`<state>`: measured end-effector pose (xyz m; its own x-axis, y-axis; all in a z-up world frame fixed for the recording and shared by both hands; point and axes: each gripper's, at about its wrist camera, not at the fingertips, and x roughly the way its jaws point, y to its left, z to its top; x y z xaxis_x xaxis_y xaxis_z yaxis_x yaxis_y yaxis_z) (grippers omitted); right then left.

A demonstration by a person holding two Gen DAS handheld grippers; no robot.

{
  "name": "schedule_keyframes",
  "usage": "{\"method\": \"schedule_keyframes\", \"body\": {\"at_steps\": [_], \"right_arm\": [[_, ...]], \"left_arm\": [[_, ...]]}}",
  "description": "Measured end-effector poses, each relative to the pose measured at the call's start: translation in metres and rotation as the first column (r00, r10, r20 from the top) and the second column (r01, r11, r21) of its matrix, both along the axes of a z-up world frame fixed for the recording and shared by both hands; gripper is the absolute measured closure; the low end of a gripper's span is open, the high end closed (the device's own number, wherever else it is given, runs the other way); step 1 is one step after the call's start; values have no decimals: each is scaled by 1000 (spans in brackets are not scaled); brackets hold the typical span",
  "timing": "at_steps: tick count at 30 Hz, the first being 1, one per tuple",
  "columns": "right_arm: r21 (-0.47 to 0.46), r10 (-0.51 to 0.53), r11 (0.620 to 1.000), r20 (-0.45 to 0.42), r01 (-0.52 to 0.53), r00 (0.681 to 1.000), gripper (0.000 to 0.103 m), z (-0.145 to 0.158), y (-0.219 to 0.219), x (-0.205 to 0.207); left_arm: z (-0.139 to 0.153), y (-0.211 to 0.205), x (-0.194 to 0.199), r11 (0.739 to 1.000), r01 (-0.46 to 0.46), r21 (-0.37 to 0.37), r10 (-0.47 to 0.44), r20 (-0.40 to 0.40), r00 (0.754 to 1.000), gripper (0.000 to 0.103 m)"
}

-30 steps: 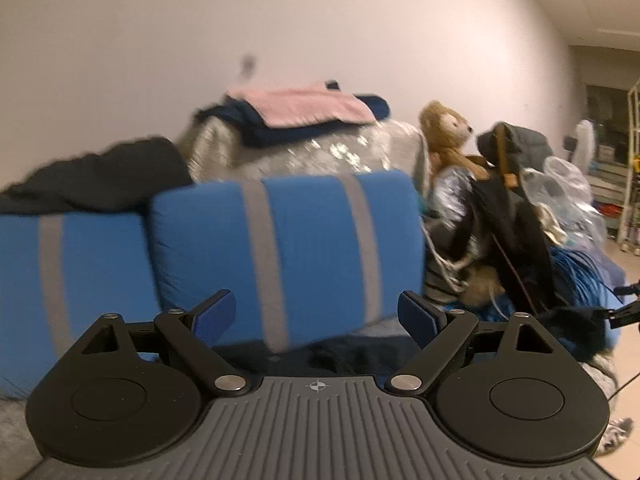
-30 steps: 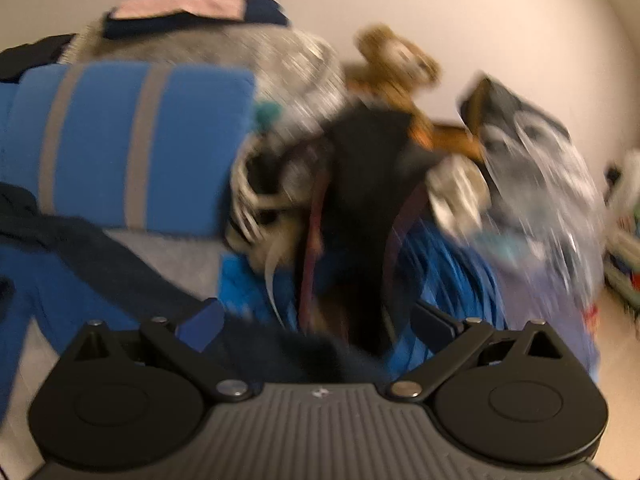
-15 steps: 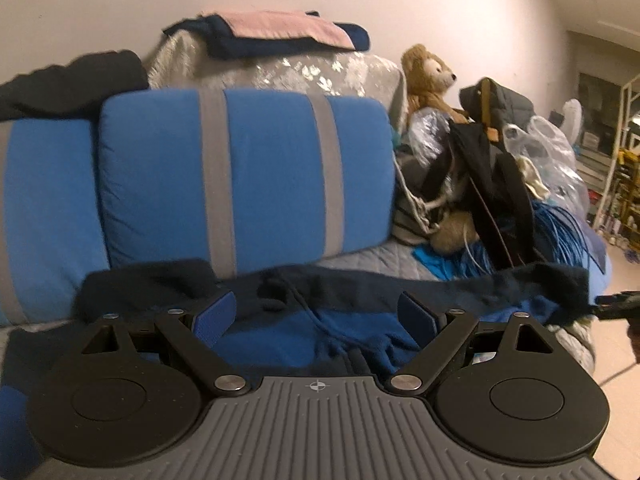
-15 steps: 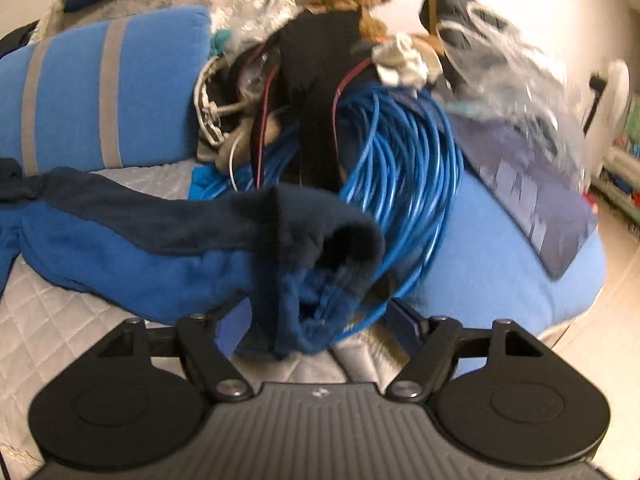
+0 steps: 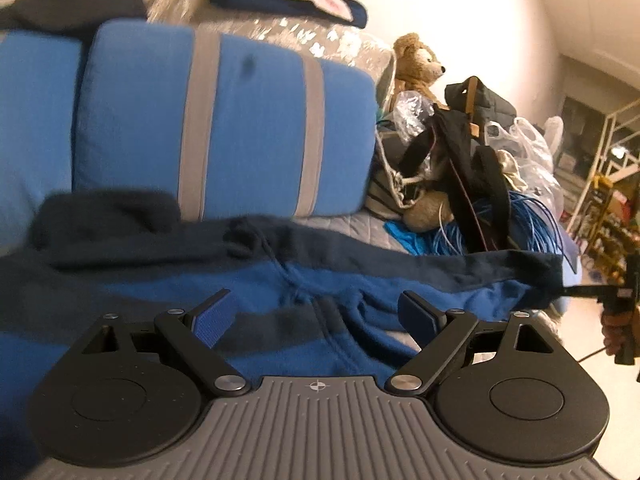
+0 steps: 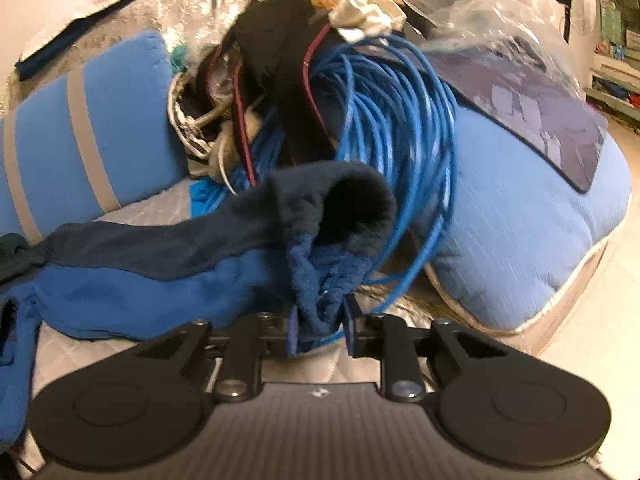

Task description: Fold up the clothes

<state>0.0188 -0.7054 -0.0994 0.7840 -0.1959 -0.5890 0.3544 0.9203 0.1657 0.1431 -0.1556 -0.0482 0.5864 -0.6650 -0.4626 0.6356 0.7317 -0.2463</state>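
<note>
Place: a lived-in home, a living room or bedroom used for storage.
Seating: blue cushions with grey stripes (image 5: 240,128) are set along a plain pale wall (image 5: 460,4) on a quilted grey cover (image 5: 340,222).
Clutter: a teddy bear (image 5: 418,66), plastic bags (image 5: 528,148) and a coil of blue cable (image 6: 400,128) are heaped together.
Laundry: folded clothes (image 5: 288,0) are stacked above the cushions.
Background: metal shelving (image 5: 604,184) is seen at the far right.

We see a fuzzy matt blue and navy fleece hoodie (image 6: 168,276), glossy blue plastic-coated cable coil (image 6: 404,128), plush brown teddy bear (image 5: 418,66), quilted grey bedcover (image 5: 352,224)
</note>
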Motion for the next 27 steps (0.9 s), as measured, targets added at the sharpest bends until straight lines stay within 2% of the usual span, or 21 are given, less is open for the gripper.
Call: {"method": "schedule_keyframes", "body": {"at_steps": [4,8,15,21,27], "right_arm": [[-6,54,999,38,-54,998,87,21,17,8],[-11,119,993,74,-119,990,88,42,41,24],[-55,258,966,80,-254,963,89,74,103,65],[-73,375,926,74,-370,924,90,85,160,90],[-71,478,878,53,-474,877,90,83,216,110]], "left_arm": [[-9,12,8,998,-54,-29,52,-51,997,14],[-10,21,13,993,-104,-53,100,-71,992,14],[-11,30,18,984,-164,-63,158,-95,983,14],[-12,28,16,980,-200,-11,200,-47,979,14],[-11,26,12,980,-197,11,197,0,980,14]]}}
